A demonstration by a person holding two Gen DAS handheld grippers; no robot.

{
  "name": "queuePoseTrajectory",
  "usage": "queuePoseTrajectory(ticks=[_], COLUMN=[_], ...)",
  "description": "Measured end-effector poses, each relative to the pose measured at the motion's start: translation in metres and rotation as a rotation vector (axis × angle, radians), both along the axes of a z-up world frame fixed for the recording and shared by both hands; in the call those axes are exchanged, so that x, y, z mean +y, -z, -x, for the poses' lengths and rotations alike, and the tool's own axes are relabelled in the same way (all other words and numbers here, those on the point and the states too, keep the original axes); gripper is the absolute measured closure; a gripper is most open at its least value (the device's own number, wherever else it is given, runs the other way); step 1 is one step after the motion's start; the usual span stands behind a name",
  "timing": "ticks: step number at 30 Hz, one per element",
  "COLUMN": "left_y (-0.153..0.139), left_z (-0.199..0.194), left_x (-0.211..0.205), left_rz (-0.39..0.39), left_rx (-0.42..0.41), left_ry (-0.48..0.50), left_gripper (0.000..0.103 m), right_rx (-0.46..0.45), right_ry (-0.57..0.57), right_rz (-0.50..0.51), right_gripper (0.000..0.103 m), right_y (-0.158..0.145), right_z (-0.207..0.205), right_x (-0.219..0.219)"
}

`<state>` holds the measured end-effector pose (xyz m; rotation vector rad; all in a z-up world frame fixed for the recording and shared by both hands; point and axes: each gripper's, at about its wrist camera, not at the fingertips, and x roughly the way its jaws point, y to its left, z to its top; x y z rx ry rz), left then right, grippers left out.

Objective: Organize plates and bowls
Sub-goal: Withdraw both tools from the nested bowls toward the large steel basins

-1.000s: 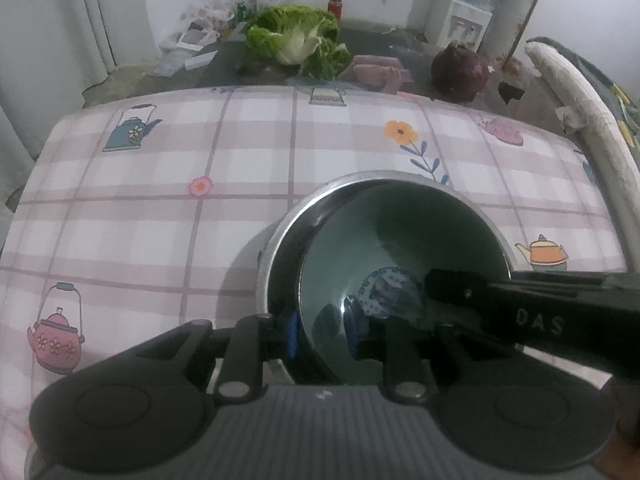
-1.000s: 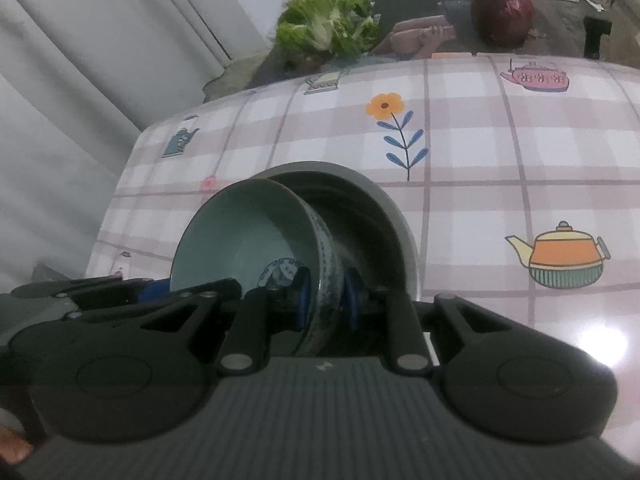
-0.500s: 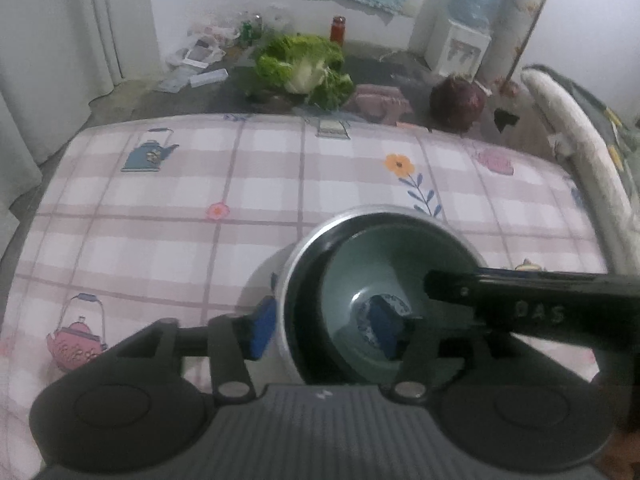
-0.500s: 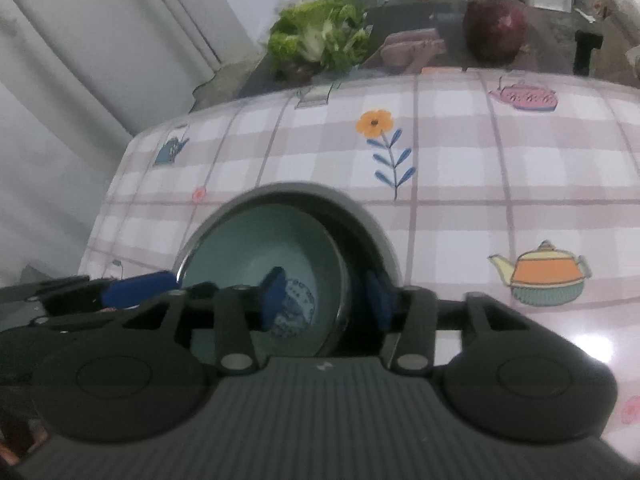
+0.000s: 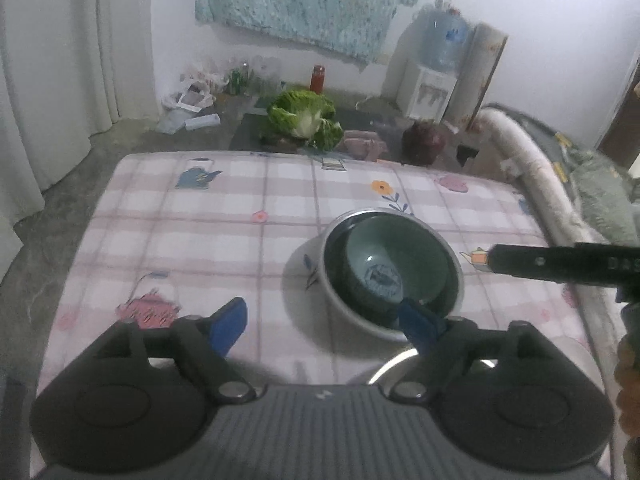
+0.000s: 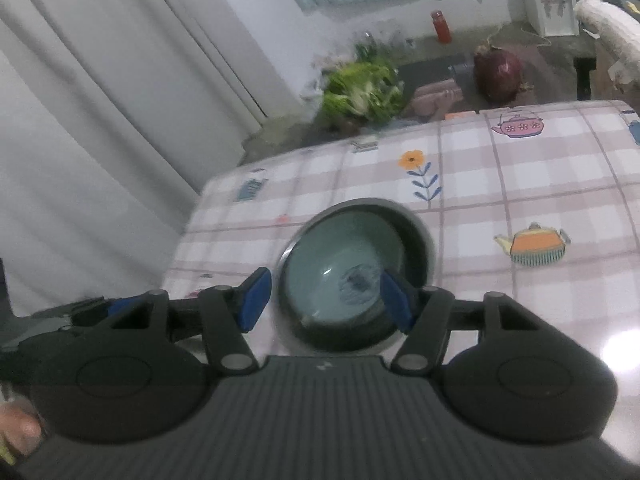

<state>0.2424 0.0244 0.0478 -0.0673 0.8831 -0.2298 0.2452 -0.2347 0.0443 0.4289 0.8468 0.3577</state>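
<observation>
The left hand-held gripper is hanging above the counter with its blue pads spread wide and nothing between them; its right pad is overlapping the near rim of the metal bowl in this view. The right hand-held gripper is likewise gaping wide and holding nothing. The teal ceramic bowl is sitting nested inside the metal bowl, leaning toward its 2 o'clock side, at about 1 o'clock from the left pads. The checked tablecloth is covering the counter. Beyond its far edge, at 12 o'clock, a cabbage is lying on the floor, with a red onion at 1 o'clock
</observation>
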Motion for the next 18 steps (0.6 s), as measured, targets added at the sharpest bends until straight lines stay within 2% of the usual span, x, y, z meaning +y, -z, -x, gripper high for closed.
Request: queuePoseTrajectory(ticks=[4, 8, 12, 18], left_y=[-0.003, 0.004, 0.02, 0.053], left_z=[0.037, 0.076, 0.11, 0.146], left_x=[0.042, 0.082, 0.104, 0.117], left_rz=[0.057, 0.089, 0.061, 0.015], left_rx=[-0.024, -0.051, -0.074, -0.067], left_ry=[-0.056, -0.135, -0.189, -0.226], left_gripper=[0.013, 0.012, 0.012, 0.012], right_rx=[-0.032, -0.024, 0.004, 0.069], right_ry=[-0.008, -0.021, -0.045, -0.07], right_rz=[-0.032, -0.081, -0.125, -0.174], right_gripper=[0.043, 0.043, 0.043, 0.045], right_y=[-0.003, 0.012, 0.036, 0.075], right_z=[0.044, 0.081, 0.111, 0.152], right_x=[0.015, 0.039, 0.067, 0.105])
